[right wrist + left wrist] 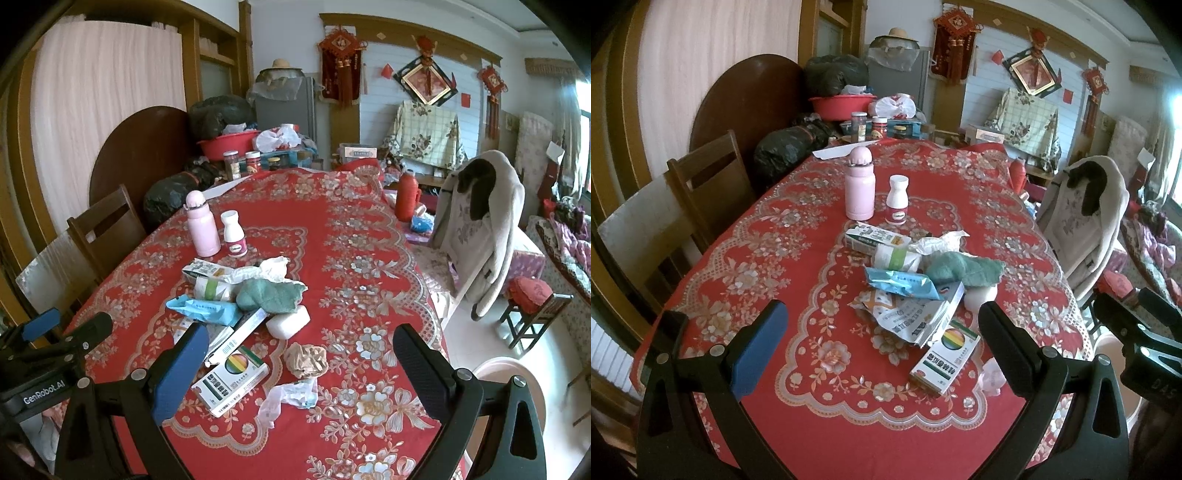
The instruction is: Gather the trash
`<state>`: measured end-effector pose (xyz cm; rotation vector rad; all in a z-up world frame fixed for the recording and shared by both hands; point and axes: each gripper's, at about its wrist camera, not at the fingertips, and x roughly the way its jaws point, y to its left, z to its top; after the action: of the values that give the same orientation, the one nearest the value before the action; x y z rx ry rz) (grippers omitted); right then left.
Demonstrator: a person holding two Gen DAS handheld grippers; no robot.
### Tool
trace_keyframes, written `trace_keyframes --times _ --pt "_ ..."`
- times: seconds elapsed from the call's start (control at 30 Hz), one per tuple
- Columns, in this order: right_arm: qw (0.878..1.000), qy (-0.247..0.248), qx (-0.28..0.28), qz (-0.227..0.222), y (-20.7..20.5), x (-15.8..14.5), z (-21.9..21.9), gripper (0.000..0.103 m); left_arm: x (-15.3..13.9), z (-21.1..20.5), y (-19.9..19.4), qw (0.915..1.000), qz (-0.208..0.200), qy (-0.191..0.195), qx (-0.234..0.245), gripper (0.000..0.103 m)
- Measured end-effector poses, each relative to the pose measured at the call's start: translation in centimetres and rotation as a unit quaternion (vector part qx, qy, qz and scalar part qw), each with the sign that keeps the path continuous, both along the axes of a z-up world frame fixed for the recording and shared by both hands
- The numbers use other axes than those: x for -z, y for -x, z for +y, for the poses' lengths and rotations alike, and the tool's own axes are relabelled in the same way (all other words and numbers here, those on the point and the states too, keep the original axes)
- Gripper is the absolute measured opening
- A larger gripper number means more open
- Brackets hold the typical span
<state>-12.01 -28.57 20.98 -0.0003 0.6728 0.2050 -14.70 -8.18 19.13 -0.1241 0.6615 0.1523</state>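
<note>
A heap of trash lies mid-table on the red floral cloth (pixel 768 280): a blue wrapper (pixel 901 282), torn paper packaging (pixel 905 317), a white medicine box (pixel 945 356) with a rainbow mark, a milk carton (pixel 875 238), crumpled tissue (pixel 942 240) and a green cloth (pixel 964 271). In the right wrist view the box (pixel 231 380), a brown crumpled wad (pixel 306 360), a clear plastic scrap (pixel 290 398) and a white soap-like block (pixel 288 321) lie near the front. My left gripper (pixel 882 354) is open and empty before the heap. My right gripper (pixel 301 376) is open and empty over the wad.
A pink flask (pixel 860 184) and a white bottle (pixel 897 201) stand behind the heap. Wooden chairs (pixel 709 184) stand at the left, a chair draped with a jacket (pixel 480 229) at the right. Jars, a red basin (pixel 842 105) and bags crowd the far end. A pale bin (pixel 513 384) stands at the lower right.
</note>
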Motion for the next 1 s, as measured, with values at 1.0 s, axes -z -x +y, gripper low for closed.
trace_keyframes --times 1.0 --pt "1.000 0.003 0.003 0.014 -0.49 0.15 0.43 0.099 0.50 -0.27 -0.04 1.0000 0.002 0.003 0.001 0.102"
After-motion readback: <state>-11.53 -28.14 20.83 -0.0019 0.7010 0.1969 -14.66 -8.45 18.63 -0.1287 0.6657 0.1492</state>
